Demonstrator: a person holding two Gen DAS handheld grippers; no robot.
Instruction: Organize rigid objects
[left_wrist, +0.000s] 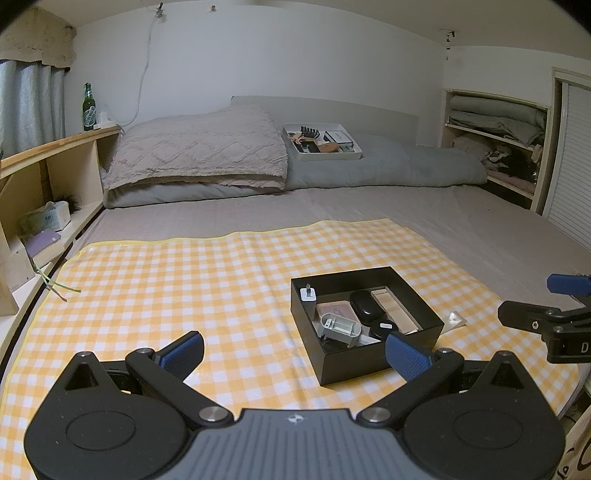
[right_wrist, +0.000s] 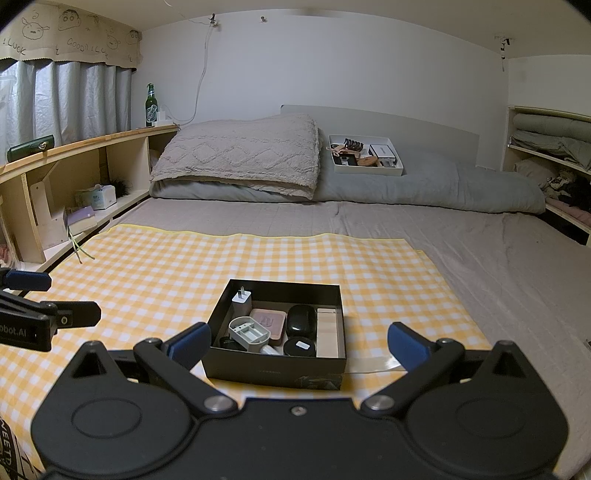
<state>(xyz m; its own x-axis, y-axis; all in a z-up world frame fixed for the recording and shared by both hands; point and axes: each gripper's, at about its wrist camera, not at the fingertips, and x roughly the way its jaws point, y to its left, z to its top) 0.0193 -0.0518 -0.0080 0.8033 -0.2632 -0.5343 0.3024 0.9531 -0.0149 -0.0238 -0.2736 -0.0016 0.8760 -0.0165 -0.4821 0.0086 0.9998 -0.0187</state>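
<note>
The black box (right_wrist: 275, 363) is set on the yellow checked cloth (right_wrist: 147, 266) spread over the bed (right_wrist: 498, 258). It is packed with small rigid items: a white charger plug (right_wrist: 242, 300) upright in the far-left corner, a grey plastic holder (right_wrist: 249, 332), a pink case (right_wrist: 271, 321), a black oval case (right_wrist: 301, 319), a round black tin (right_wrist: 300, 347) and a pale long box (right_wrist: 327, 332) along the right wall.

From the right claw (right_wrist: 295, 341) the box is found dead ahead at 12 o'clock, its near wall just beyond the fingertips and framed between them. From the left claw (left_wrist: 293, 354) the same box (left_wrist: 369, 362) is seen at about 1 o'clock, with its long sides running away toward 11 o'clock. The right claw is therefore judged the nearer and better lined up.

Both claws are spread wide and nothing is pinched in either. A white tray (right_wrist: 365, 162) of further objects is seen far off at 12 o'clock, on the grey bedding by the headboard.
</note>
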